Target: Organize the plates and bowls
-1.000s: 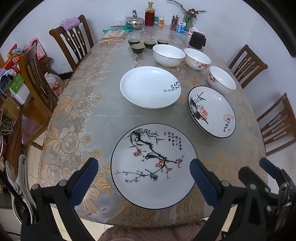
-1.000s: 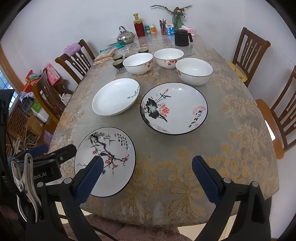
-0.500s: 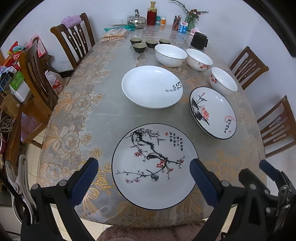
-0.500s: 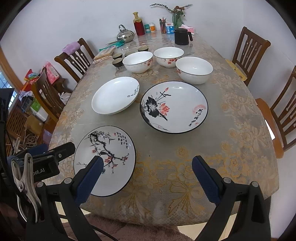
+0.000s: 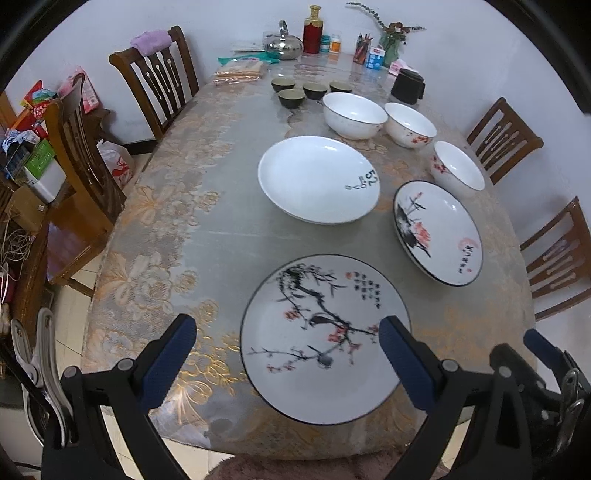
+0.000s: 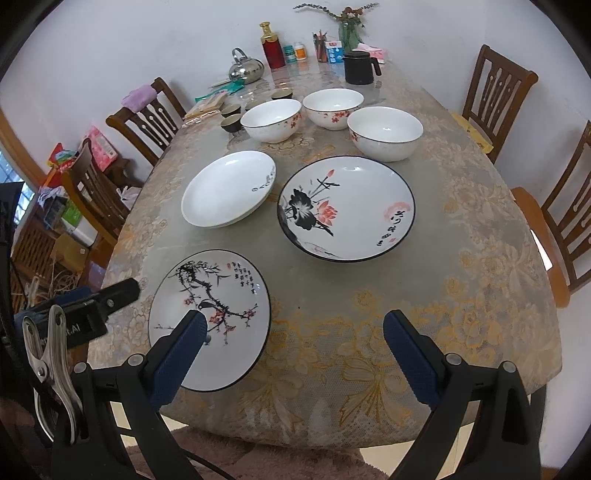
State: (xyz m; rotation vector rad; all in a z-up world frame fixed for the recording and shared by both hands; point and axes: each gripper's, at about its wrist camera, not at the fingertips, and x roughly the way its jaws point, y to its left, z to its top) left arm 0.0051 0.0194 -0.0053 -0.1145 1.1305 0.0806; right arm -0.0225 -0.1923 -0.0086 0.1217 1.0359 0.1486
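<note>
A plum-branch plate (image 5: 325, 339) (image 6: 210, 321) lies at the table's near edge. Behind it lie a plain white plate (image 5: 317, 179) (image 6: 229, 188) and a lotus plate (image 5: 437, 232) (image 6: 345, 206). Three white bowls (image 5: 354, 114) (image 6: 271, 120) with red flowers stand in a row further back. My left gripper (image 5: 284, 358) is open and empty, above the near edge over the plum-branch plate. My right gripper (image 6: 295, 354) is open and empty, above the near edge, right of that plate. The left gripper's side (image 6: 85, 306) shows in the right wrist view.
Several small dark cups (image 5: 291, 98), a kettle (image 5: 284, 46), a red bottle (image 5: 313, 29), a black mug (image 6: 358, 66) and a vase stand at the far end. Wooden chairs (image 5: 159, 77) (image 6: 491, 96) line both sides. A lace tablecloth (image 6: 461, 258) covers the table.
Both grippers have drifted slightly forward over the table's near edge. The plates and bowls have not moved. Both jaws stay open.
</note>
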